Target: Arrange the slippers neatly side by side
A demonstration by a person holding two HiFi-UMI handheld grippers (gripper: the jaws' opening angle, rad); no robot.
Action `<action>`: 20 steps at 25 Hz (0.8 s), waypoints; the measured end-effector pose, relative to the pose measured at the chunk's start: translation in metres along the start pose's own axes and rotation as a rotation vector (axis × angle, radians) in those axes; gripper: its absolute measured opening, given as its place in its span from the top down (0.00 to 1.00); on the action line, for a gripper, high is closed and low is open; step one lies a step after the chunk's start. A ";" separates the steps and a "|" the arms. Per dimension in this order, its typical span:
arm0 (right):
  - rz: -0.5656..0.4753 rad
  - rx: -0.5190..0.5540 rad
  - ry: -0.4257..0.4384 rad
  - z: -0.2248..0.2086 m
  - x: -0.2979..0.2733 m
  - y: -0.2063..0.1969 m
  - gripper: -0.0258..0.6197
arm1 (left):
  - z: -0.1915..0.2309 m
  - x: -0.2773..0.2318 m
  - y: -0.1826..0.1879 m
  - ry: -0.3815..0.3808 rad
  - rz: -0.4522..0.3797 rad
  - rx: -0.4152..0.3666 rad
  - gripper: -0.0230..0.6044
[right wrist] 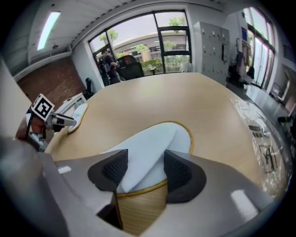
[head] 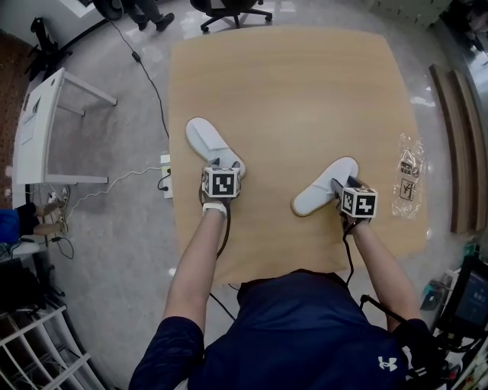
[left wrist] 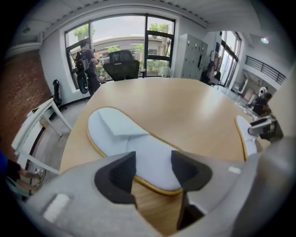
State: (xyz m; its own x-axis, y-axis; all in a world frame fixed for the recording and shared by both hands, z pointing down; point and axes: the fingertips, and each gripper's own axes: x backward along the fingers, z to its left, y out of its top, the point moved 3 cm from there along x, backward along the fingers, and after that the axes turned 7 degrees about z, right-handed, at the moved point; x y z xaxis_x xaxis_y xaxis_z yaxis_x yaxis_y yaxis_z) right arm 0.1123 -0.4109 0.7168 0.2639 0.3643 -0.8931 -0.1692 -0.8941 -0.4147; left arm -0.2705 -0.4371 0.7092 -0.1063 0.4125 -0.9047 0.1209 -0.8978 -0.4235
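Note:
Two white slippers with tan rims lie flat on the wooden table (head: 290,91). The left slipper (head: 210,143) (left wrist: 132,143) points away to the upper left. Its heel end sits between the fingers of my left gripper (head: 221,166) (left wrist: 152,163), which is open; the pads stand clear of the slipper. The right slipper (head: 324,187) (right wrist: 148,152) angles toward the upper right. My right gripper (head: 339,189) (right wrist: 144,161) is also open, its pads on either side of that slipper's heel without pressing. A wide gap of bare table separates the two slippers.
A clear plastic bag (head: 409,175) (right wrist: 261,143) lies near the table's right edge. On the floor to the left stand a white desk (head: 38,129) and a power strip (head: 165,177) with cables. An office chair (head: 229,11) is beyond the far edge. Wooden planks (head: 457,145) lie at the right.

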 end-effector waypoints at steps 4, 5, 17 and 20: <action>0.008 0.101 -0.021 0.001 -0.002 0.000 0.57 | -0.014 0.005 -0.023 -0.020 -0.003 -0.040 0.58; 0.006 0.110 -0.022 0.003 -0.001 0.001 0.57 | -0.016 0.007 -0.029 -0.018 -0.008 -0.051 0.58; 0.044 0.338 0.026 0.014 -0.014 0.009 0.57 | -0.074 0.023 -0.079 -0.071 0.016 -0.153 0.58; 0.044 0.376 0.036 0.020 -0.014 0.013 0.57 | -0.102 0.027 -0.093 -0.100 0.032 -0.213 0.58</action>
State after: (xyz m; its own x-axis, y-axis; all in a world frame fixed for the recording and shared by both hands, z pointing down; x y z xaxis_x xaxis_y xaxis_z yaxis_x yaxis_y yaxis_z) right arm 0.0874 -0.4221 0.7205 0.2808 0.3127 -0.9074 -0.5158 -0.7482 -0.4174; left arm -0.1843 -0.3264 0.7196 -0.1946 0.3576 -0.9134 0.3300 -0.8530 -0.4043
